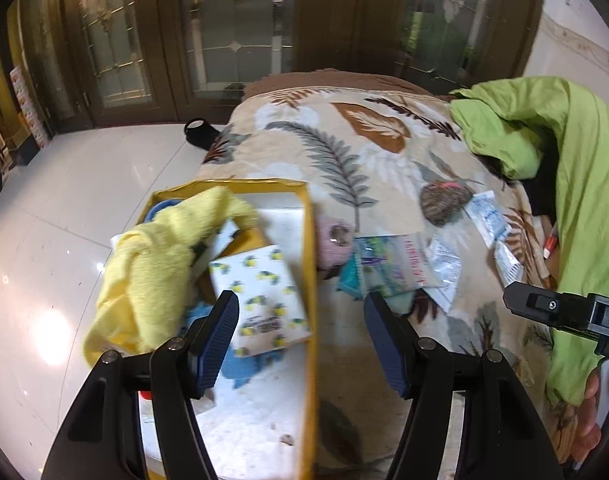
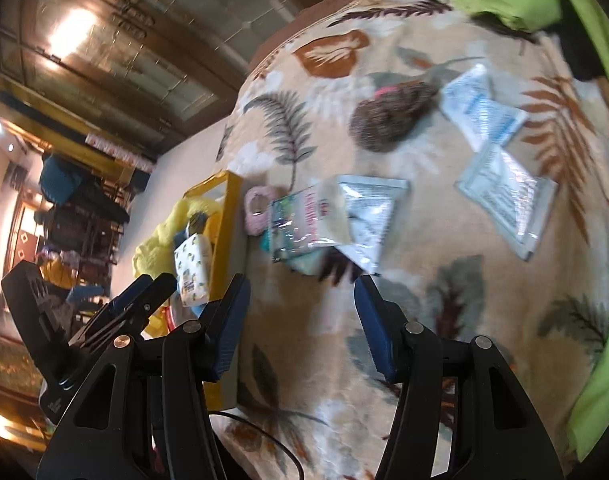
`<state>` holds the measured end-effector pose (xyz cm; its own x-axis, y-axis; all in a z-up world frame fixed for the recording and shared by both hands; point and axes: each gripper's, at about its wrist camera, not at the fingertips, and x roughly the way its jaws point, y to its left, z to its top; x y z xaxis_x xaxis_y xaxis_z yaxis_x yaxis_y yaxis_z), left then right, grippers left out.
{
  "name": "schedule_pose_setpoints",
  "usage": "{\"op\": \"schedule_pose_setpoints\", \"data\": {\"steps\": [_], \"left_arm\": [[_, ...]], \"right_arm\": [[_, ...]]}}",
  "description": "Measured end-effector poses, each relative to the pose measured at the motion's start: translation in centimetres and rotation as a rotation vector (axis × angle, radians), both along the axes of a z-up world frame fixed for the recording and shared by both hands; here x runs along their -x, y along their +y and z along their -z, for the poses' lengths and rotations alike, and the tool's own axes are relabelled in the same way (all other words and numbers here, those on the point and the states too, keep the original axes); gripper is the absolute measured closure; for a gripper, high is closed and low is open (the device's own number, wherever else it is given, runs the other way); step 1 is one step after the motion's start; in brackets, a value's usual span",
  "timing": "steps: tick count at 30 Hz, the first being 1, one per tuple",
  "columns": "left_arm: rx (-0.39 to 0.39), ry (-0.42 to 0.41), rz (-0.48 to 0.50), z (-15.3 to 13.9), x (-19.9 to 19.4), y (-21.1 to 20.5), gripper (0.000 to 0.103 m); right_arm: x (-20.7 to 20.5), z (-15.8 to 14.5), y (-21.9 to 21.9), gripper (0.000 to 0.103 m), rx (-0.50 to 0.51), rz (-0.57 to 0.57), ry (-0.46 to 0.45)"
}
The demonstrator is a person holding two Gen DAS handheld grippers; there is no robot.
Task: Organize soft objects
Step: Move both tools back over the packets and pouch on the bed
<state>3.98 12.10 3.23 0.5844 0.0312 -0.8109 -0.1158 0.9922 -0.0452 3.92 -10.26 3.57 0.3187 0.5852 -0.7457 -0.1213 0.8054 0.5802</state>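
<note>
While hovering over a leaf-print blanket [image 1: 344, 152], both tools empty: left gripper [image 1: 300, 320] and right gripper [image 2: 300, 296] spread wide, gripping nothing.
Could snag the blanket (slippery sachets [image 2: 368, 220] lie flat); yellow towel [image 1: 156, 264] draped over the yellow box [image 1: 310, 280] at left, pink ring [image 1: 336, 240] just beside.

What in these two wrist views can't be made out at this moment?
- Box contents: left wrist view, yellow towel and lemon-print pack cover what lies beneath.
- Sachet print: right wrist view, blurred, unreadable.
- Dark item under green cloth: left wrist view, mostly hidden.
- Pink knitted item: both views, partly covered by packets, blurred.
</note>
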Motion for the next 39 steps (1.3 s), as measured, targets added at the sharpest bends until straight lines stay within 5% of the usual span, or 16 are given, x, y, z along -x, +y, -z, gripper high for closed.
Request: {"op": "schedule_pose_setpoints", "data": {"steps": [19, 39], "left_arm": [[-0.001, 0.01, 0.14, -0.7, -0.5, -6.2, 0.038], [0.052, 0.129, 0.177, 3.1, -1.3, -5.8, 0.038]], "right_arm": [[0.9, 0.7, -7.8, 0.048, -0.019, 0.163, 0.007], [0.8, 2.5, -11.3, 0.048, -0.028, 0.253, 0.049]]}}
